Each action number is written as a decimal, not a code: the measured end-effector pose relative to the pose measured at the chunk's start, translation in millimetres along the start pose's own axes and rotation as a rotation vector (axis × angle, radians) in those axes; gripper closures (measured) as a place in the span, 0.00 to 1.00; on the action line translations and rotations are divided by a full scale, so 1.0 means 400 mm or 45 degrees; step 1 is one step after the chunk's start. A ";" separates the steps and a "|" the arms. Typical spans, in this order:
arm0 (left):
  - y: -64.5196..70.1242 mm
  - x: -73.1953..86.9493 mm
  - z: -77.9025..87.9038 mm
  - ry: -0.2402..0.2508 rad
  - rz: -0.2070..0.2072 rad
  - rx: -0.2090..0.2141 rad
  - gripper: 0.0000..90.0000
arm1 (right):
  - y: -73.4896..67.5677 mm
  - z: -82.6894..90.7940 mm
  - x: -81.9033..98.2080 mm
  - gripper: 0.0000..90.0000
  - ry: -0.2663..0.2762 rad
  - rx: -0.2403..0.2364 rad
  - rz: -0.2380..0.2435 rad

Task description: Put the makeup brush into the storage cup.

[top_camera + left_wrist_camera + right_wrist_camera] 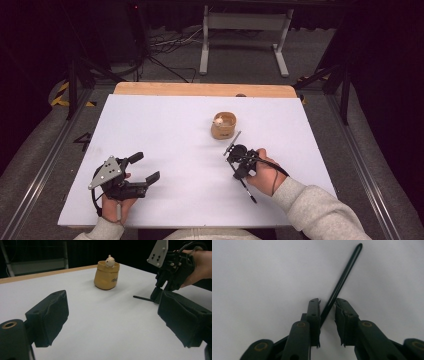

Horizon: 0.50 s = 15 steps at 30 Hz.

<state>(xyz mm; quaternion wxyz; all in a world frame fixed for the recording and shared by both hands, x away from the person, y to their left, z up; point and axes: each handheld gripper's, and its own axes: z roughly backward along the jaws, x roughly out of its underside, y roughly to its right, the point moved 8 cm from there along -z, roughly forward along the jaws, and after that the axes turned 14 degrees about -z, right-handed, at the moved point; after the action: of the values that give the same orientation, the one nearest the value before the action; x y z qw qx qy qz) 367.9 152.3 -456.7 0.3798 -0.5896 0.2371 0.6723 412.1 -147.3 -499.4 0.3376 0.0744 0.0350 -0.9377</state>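
A small tan pot (pixel 223 129) (pixel 106 278) with a little white figure (pixel 218 120) (pixel 109 261) at its rim stands on the white board (pixel 165 130), right of the middle. A thin black stick (pixel 234 140) (pixel 344 275) (pixel 142 298) lies just in front of it. My right gripper (pixel 231 151) (pixel 327 302) (pixel 156 296) points down over the stick. Its jaws are a narrow gap apart with the stick between them, against the left jaw. My left gripper (pixel 146 166) (pixel 112 322) sits at the near left, wide open, with nothing between its jaws.
The board lies on a wooden table (pixel 200 90) whose far edge shows beyond it. A metal frame (pixel 245 30) stands on the dark floor behind. Rails (pixel 45 155) run along both sides of the table.
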 end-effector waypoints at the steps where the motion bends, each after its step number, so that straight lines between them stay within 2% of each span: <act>1: -0.001 0.000 0.000 0.002 -0.006 -0.002 0.12 | 0.000 0.000 0.000 0.85 0.001 0.002 -0.002; 8: -0.001 -0.001 0.000 0.003 -0.008 -0.003 0.12 | 0.003 0.001 0.001 0.94 0.002 -0.004 0.002; 15: -0.001 -0.001 0.000 0.004 -0.008 -0.003 0.12 | 0.003 0.001 0.001 0.95 0.002 -0.003 0.004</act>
<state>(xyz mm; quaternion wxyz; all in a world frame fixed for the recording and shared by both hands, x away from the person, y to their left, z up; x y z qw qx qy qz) 368.3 152.5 -456.3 0.3808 -0.5917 0.2350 0.6705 412.4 -148.3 -499.2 0.3391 0.0746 0.0363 -0.9371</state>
